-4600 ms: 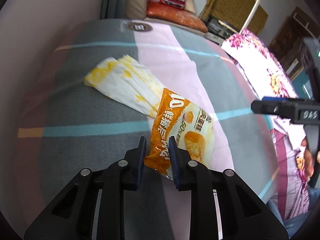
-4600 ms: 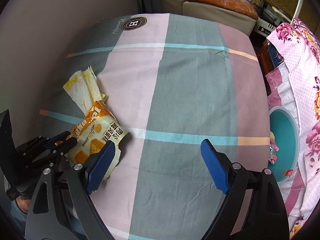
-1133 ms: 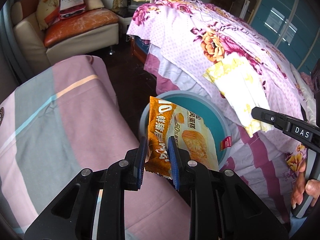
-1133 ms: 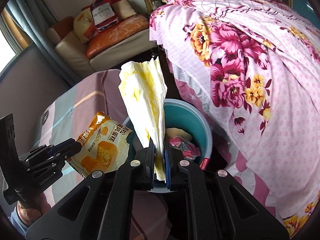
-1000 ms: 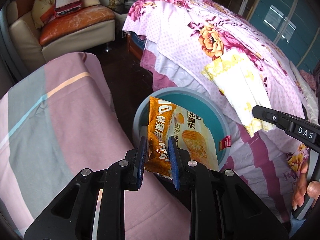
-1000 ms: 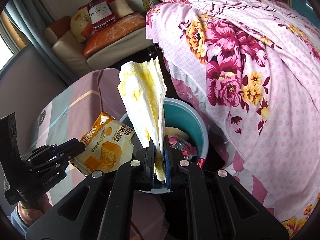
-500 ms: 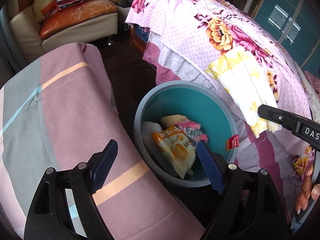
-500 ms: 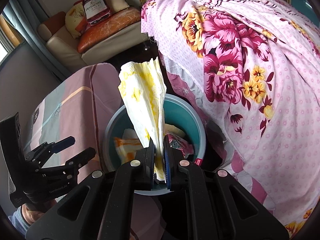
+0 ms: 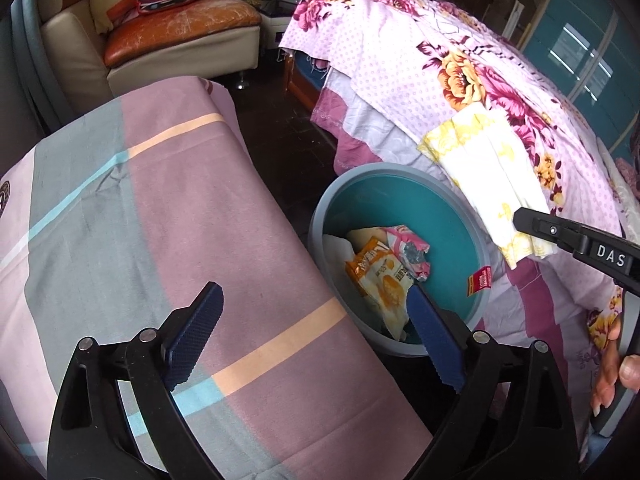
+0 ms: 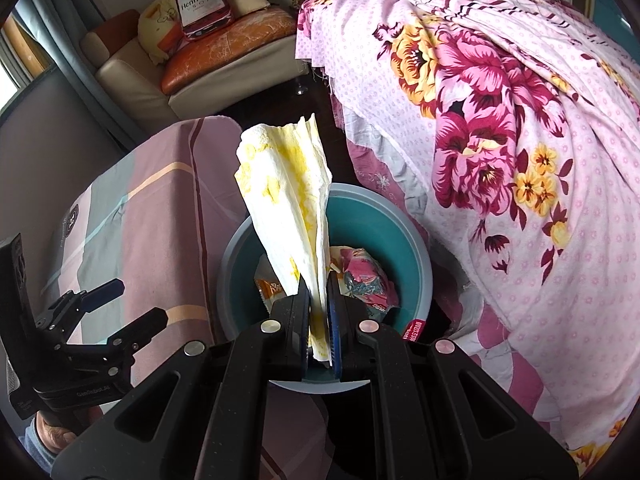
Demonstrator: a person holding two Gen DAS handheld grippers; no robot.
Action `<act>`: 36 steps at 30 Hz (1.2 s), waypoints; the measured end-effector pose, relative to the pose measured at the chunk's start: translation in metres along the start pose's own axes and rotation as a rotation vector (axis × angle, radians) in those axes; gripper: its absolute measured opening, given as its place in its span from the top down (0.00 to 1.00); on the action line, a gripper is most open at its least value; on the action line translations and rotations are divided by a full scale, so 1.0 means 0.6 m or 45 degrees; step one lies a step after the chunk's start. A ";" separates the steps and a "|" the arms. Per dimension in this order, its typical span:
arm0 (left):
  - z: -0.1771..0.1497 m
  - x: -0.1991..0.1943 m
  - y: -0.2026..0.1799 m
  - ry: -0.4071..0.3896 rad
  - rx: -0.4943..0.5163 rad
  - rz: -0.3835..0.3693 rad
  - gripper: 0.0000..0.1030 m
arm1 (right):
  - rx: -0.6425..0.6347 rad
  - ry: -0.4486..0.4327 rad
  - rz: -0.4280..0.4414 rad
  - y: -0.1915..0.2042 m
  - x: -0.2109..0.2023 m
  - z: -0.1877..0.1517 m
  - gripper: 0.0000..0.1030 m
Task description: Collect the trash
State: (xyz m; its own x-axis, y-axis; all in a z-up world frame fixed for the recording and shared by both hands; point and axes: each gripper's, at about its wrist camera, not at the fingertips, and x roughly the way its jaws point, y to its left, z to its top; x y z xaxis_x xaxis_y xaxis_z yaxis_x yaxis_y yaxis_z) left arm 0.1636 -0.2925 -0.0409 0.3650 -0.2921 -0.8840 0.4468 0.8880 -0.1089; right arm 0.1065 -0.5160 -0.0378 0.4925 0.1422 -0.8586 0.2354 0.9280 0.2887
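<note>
Left gripper (image 9: 316, 336): jaws wide, empty, lower centre.
Wrapper (image 9: 380, 280): orange, lying inside bin (image 9: 400, 172); 1 piece done.
Right gripper (image 10: 319, 300): clamps stained tissue (image 10: 288, 200) above bin, centre frame; drop left.

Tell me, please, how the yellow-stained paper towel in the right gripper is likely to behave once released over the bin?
The paper towel looks thin and creased, so probably light and floppy. Clamped in the right gripper, it fans out above the teal bin, so it may flutter or catch the rim.
</note>
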 end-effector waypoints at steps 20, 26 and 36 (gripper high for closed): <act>-0.011 -0.026 0.029 -0.019 -0.050 -0.015 0.09 | -0.025 0.022 -0.057 0.033 0.011 0.005 0.26; -0.017 -0.041 0.027 -0.030 -0.044 -0.010 0.09 | -0.005 0.057 -0.032 0.035 0.001 0.002 0.17; -0.033 -0.082 0.037 -0.078 -0.082 0.008 0.09 | -0.074 0.063 -0.032 0.065 -0.021 -0.022 0.09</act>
State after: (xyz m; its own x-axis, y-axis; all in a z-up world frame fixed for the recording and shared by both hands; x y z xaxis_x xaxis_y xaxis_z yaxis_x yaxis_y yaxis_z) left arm 0.1395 -0.2514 -0.0089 0.4180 -0.3060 -0.8554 0.3916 0.9103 -0.1343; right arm 0.0982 -0.4767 -0.0212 0.4445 0.1342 -0.8857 0.1971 0.9498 0.2428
